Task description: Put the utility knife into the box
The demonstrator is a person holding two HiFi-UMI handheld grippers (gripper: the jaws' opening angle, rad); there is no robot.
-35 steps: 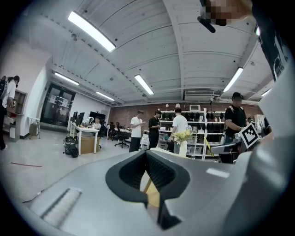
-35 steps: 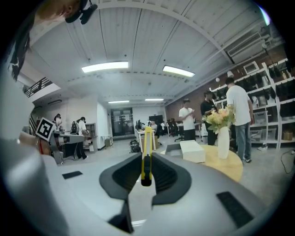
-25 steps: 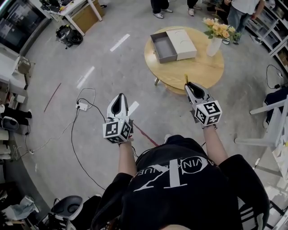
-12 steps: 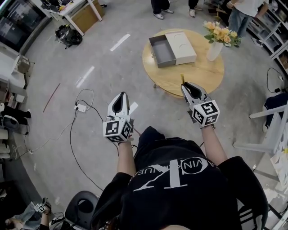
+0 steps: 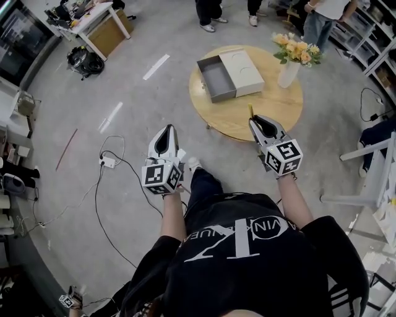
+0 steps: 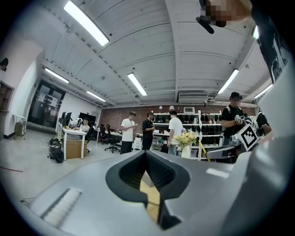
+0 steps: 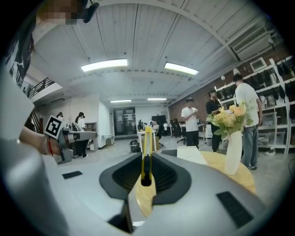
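A yellow utility knife (image 7: 146, 154) stands upright between the jaws of my right gripper (image 5: 260, 124), which is shut on it; its tip (image 5: 250, 110) pokes out over the near edge of the round wooden table (image 5: 272, 105). The box (image 5: 230, 73) lies on the table's far left part, its grey drawer pulled open toward the left and its white cover beside it. My left gripper (image 5: 164, 140) hangs over the floor to the left of the table, shut with nothing in it. In the left gripper view the jaws meet in front of the table top.
A white vase of flowers (image 5: 288, 62) stands at the table's far right. Cables and a power strip (image 5: 109, 162) lie on the concrete floor at left. People stand beyond the table (image 5: 209, 12). A white frame (image 5: 371, 167) stands at the right.
The person has stepped forward, so the table sits closer and lower in the head view. Both grippers keep their pose, the right one still holding the knife.
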